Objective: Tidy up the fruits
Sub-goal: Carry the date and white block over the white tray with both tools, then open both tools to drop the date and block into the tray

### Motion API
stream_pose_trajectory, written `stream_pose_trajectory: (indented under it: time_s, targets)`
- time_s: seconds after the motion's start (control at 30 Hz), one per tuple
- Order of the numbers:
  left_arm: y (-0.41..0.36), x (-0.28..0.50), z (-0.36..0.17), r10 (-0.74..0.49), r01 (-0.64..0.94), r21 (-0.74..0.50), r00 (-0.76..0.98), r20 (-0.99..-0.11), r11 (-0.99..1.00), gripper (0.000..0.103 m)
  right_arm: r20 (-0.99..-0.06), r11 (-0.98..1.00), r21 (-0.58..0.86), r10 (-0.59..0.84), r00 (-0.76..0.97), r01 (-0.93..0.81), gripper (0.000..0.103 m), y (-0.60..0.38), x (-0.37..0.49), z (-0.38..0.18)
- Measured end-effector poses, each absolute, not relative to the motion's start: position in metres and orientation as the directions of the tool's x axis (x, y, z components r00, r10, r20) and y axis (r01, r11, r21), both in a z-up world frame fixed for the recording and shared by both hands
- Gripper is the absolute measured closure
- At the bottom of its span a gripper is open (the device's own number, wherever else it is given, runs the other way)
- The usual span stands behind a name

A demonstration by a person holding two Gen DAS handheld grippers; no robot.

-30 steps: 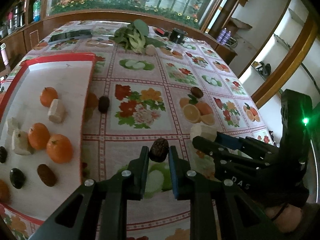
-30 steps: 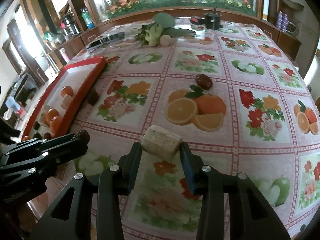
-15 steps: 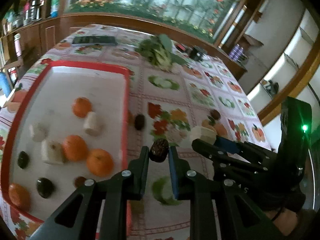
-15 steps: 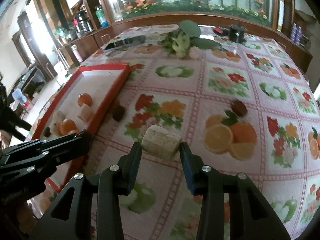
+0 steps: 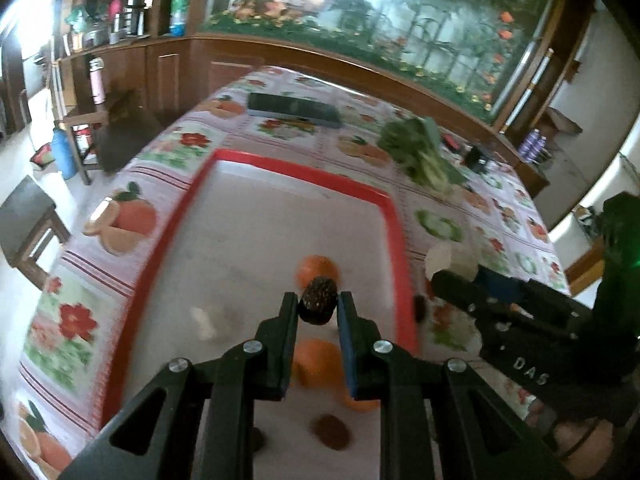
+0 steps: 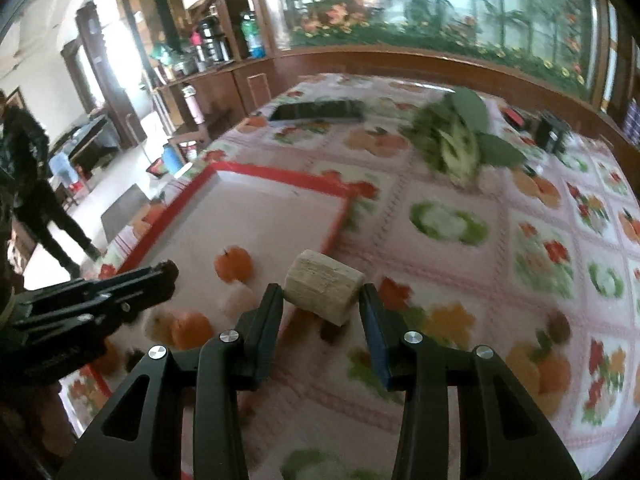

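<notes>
My left gripper (image 5: 318, 310) is pinched nearly closed on a small dark fruit (image 5: 318, 305), and I hold it above the red-rimmed tray (image 5: 304, 185), over the end nearest me where the oranges (image 5: 316, 270) lie. My right gripper (image 6: 322, 300) is clamped, jaws moderately apart, on a pale cut chunk (image 6: 322, 288), which hangs just outside the tray's right rim, above the flowered tablecloth (image 6: 460, 264).

The picture is smeared, so I judge both hands are travelling fast; a sudden stop could shake the little dark fruit out of its narrow pinch. If I let it go from this height it could bounce or roll against the oranges, or hop the low rim. The chunk is gripped near one end, so it may twist in the jaws. My two grippers ride side by side near that rim, and a careless swing could knock them together or clip the edge, tipping the tray.
</notes>
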State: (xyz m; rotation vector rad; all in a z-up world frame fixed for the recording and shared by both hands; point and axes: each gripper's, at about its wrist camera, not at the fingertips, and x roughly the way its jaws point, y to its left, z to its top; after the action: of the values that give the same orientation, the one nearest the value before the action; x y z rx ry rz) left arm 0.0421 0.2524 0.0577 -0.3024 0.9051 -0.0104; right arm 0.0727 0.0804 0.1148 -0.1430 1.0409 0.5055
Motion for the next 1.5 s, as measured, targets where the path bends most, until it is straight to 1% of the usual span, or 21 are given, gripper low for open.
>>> stream_pose_trajectory:
  time_s: [0.23, 0.53, 1.1, 1.2, 1.27, 1.4, 1.47, 1.5]
  targets:
    - [0.282, 0.062, 0.040, -0.085, -0.189, -0.241, 0.593, -0.801, 0.952, 0.081, -0.864, 0.859, 0.125, 0.340, 0.371, -0.496, 0.064, 0.120, 0.098, 0.093]
    - [0.294, 0.080, 0.024, -0.072, -0.218, -0.231, 0.563, -0.824, 0.948, 0.081, -0.887, 0.831, 0.094, 0.320, 0.332, -0.549, 0.064, 0.144, 0.110, 0.069]
    - [0.288, 0.087, 0.010, -0.040, -0.243, -0.195, 0.524, -0.851, 0.950, 0.080, -0.898, 0.833, 0.075, 0.296, 0.325, -0.549, 0.062, 0.141, 0.115, 0.059]
    - [0.287, 0.085, 0.010, -0.038, -0.249, -0.194, 0.519, -0.854, 0.949, 0.075, -0.898, 0.834, 0.075, 0.295, 0.327, -0.547, 0.062, 0.141, 0.113, 0.061]
    - [0.288, 0.082, 0.011, -0.027, -0.258, -0.186, 0.518, -0.855, 0.948, 0.068, -0.897, 0.837, 0.074, 0.294, 0.331, -0.542, 0.062, 0.140, 0.111, 0.063]
    - [0.287, 0.075, 0.014, -0.012, -0.266, -0.176, 0.522, -0.853, 0.948, 0.063, -0.895, 0.848, 0.074, 0.289, 0.341, -0.525, 0.061, 0.134, 0.107, 0.068]
    - [0.286, 0.071, 0.016, -0.003, -0.271, -0.170, 0.524, -0.852, 0.947, 0.056, -0.893, 0.852, 0.081, 0.292, 0.342, -0.517, 0.060, 0.131, 0.104, 0.071]
    - [0.285, 0.070, 0.018, -0.001, -0.273, -0.170, 0.527, -0.850, 0.947, 0.056, -0.892, 0.854, 0.088, 0.297, 0.341, -0.512, 0.060, 0.128, 0.102, 0.073]
